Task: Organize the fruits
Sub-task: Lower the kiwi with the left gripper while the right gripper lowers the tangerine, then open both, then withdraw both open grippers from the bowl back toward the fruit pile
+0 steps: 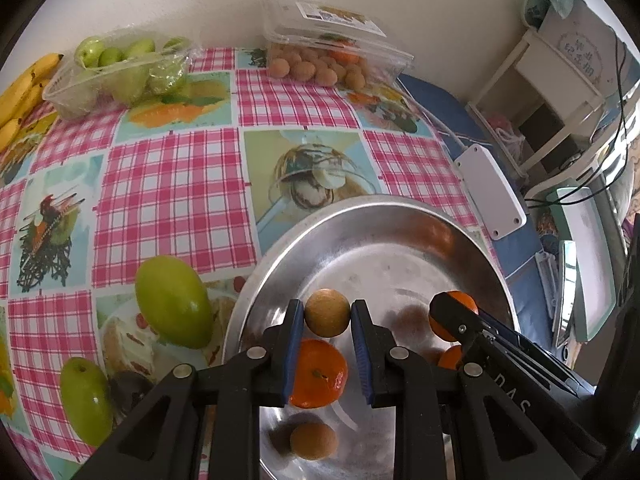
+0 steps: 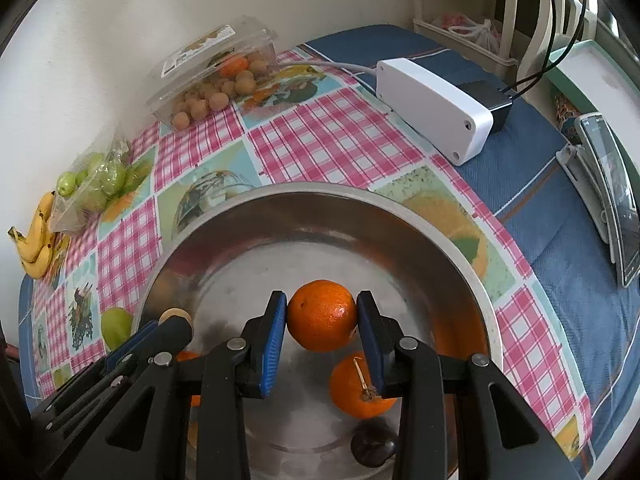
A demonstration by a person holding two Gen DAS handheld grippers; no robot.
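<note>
Left fingers [image 1: 327, 316] pinch a longan [image 1: 327, 313], right fingers [image 2: 322, 314] a tangerine [image 2: 322, 315]; box label [image 1: 340, 14] seemingly unreadable

Legible marking is confined to the letters "DAS" on the black body of the right gripper [image 1: 516, 408], seen at the lower right of the left wrist view. The clear plastic clamshell box [image 1: 336, 46] carries a printed label on its lid, but the print is too small to read. A pale sign [image 1: 580, 54] on the white shelf unit bears characters, possibly non-Latin script, not decipherable.
</note>
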